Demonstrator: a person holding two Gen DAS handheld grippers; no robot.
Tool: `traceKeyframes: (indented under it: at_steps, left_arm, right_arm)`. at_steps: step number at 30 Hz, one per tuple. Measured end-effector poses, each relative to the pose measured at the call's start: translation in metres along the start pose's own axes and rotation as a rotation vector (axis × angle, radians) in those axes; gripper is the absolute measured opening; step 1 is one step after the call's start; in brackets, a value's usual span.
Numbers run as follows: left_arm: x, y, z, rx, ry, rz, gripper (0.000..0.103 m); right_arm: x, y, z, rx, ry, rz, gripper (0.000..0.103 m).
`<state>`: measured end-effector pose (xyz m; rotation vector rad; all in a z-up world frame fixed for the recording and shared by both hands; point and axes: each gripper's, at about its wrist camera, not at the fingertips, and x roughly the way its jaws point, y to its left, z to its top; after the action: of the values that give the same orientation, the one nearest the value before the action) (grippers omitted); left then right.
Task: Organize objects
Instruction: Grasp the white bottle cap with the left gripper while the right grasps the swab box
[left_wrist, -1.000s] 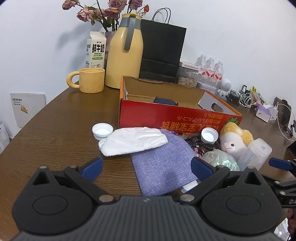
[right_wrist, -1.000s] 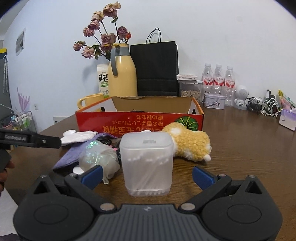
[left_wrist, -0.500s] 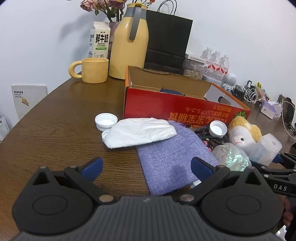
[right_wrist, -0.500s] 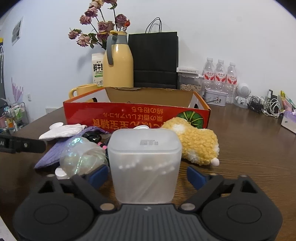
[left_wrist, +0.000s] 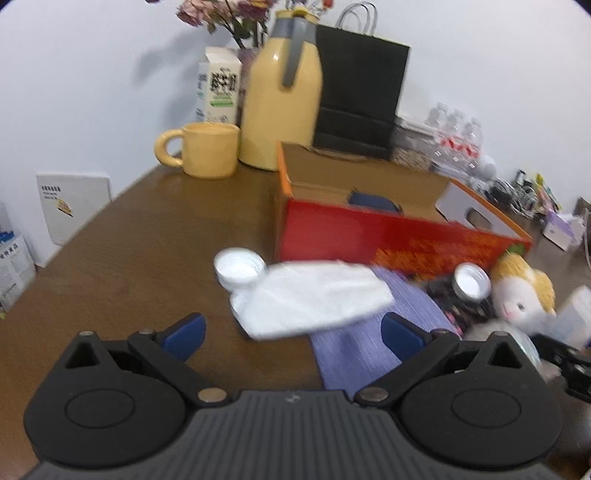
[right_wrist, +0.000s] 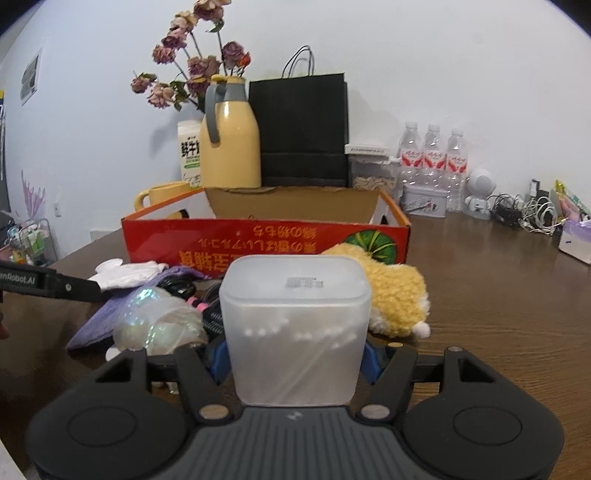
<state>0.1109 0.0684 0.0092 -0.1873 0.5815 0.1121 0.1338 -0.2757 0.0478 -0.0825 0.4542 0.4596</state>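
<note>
Left wrist view: the left gripper (left_wrist: 291, 328) stood spread wide and empty above the tabletop (left_wrist: 147, 236), before one white cloth (left_wrist: 310, 297) and two bottle caps (left_wrist: 239, 266).

Right wrist view: the right gripper (right_wrist: 295, 360) was closing, pads against one frosted cotton-swab box (right_wrist: 295, 328) between them; three water bottles (right_wrist: 432, 162) stood behind.

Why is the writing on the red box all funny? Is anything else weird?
The red box has upside-down writing, so it looks flipped. Two white caps lie loose with no bottles, and the plush toy is lying tipped over on its side.
</note>
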Motion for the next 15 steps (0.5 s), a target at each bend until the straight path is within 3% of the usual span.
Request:
traceKeyframes:
  at_steps: [7,15]
  left_arm:
    - [0.025,0.024,0.033,-0.009,-0.014,0.111,0.103]
    - [0.057,0.039,0.049,0.01,0.039,0.141,0.099]
  right_arm:
    - [-0.006,-0.007,0.007,0.009,-0.025,-0.054,0.064]
    - [-0.008,-0.007,0.01,0.012,-0.037,-0.09,0.064]
